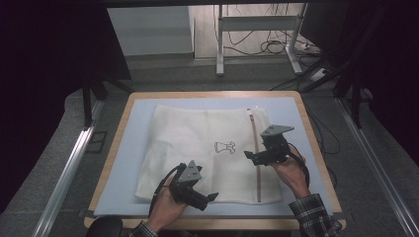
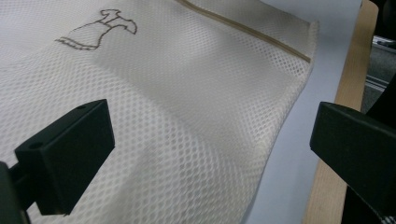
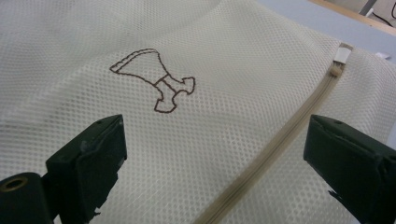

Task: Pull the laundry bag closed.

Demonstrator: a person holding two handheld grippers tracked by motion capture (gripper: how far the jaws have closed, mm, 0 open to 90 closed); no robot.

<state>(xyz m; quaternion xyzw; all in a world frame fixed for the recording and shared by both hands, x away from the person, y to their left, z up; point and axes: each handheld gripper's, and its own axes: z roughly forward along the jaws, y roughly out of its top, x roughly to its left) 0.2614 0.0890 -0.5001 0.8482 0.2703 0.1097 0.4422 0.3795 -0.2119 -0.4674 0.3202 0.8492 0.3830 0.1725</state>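
A white mesh laundry bag (image 1: 207,153) lay flat on the blue mat (image 1: 126,163) that covered the wooden bench (image 1: 112,150), taking up most of the mat's middle. A small dress outline (image 1: 225,147) was stitched in dark thread near the bag's centre. A beige zipper (image 1: 255,158) ran along the bag's right side from the far edge to the near edge, with its white tab end (image 3: 344,52) at the far edge.

The left hand-held gripper (image 1: 211,197) hovered over the bag's near edge, held in the person's left hand (image 1: 168,205), jaws pointing right across the bag. In the left gripper view its jaws stood wide apart with nothing between them, only mesh (image 2: 187,121) and the strip of mat beyond the bag's edge below them. They held nothing.

The right hand-held gripper (image 1: 249,156) sat over the bag's right part, just beside the zipper, held in the right hand (image 1: 291,173) with a plaid sleeve (image 1: 314,215) behind it. Its jaws pointed left toward the dress outline. In the right gripper view the jaws were spread wide; the mesh and the zipper (image 3: 280,140) lay under the gap, the pads pressing on nothing. Its grip was empty.

Behind the bench were grey floor, a metal frame (image 1: 257,34) and loose cables (image 1: 269,47).
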